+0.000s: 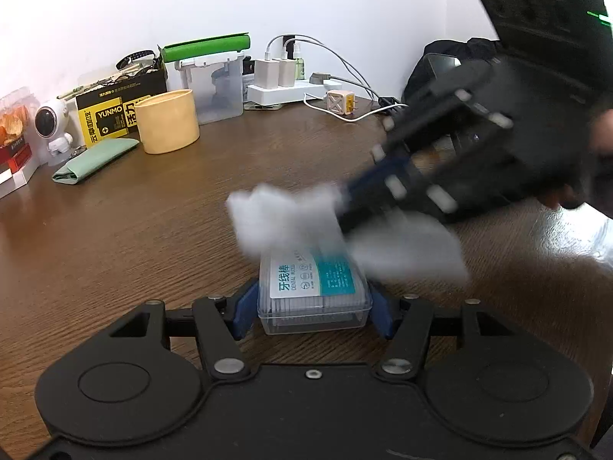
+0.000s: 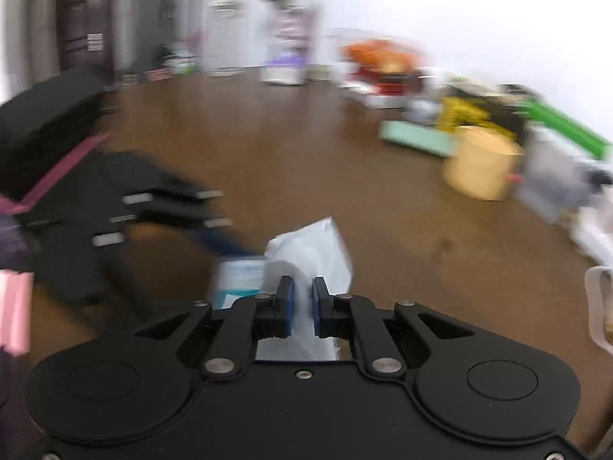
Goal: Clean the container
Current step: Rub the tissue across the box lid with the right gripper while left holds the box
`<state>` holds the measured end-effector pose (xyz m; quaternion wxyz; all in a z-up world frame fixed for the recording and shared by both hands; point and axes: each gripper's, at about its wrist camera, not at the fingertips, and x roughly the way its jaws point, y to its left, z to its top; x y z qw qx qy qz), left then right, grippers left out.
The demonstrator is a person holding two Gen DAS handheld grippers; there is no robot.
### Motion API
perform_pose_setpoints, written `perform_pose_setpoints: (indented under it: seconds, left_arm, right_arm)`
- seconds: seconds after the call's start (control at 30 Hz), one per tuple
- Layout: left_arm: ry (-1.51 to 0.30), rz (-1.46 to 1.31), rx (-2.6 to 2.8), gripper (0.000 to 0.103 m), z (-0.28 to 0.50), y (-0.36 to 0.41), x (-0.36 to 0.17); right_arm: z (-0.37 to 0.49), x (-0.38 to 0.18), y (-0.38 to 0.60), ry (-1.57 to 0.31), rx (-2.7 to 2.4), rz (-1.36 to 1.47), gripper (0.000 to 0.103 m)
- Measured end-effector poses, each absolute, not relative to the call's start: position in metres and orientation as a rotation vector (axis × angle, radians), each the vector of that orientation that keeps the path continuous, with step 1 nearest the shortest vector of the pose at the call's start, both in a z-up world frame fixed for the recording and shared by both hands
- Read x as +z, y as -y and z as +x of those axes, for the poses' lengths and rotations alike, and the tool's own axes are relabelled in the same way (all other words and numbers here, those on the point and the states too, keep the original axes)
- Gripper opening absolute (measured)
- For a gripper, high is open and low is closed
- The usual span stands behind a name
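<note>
A small clear plastic container (image 1: 314,299) with a white and teal dental floss label rests on the brown wooden table (image 1: 134,237). My left gripper (image 1: 312,308) is shut on its two sides with blue pads. My right gripper (image 2: 302,299) is shut on a white tissue (image 2: 310,253). In the left wrist view that right gripper (image 1: 345,207) comes in blurred from the right, and the tissue (image 1: 283,218) lies over the far end of the container's lid. The container (image 2: 239,280) shows blurred under the tissue in the right wrist view, with the left gripper's dark body (image 2: 115,211) to its left.
Along the wall stand a yellow cylinder cup (image 1: 166,120), a green folded cloth (image 1: 95,159), a yellow and black box (image 1: 111,115), a clear lidded tub (image 1: 214,88), a white power strip with chargers (image 1: 283,88) and a black bag (image 1: 444,65). A white mug handle (image 2: 597,306) sits at the right.
</note>
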<state>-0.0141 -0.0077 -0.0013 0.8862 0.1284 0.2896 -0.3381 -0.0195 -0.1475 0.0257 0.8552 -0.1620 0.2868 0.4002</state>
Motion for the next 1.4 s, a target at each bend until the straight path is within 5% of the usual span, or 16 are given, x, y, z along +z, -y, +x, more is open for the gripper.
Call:
perform_pose_setpoints:
  seconds: [1.4]
  left_arm:
    - [-0.616,0.245,-0.681,0.058,-0.014,0.009,0.000]
  right_arm:
    - [-0.008,0.034,0.155,-0.606,0.770,-0.399,0.012]
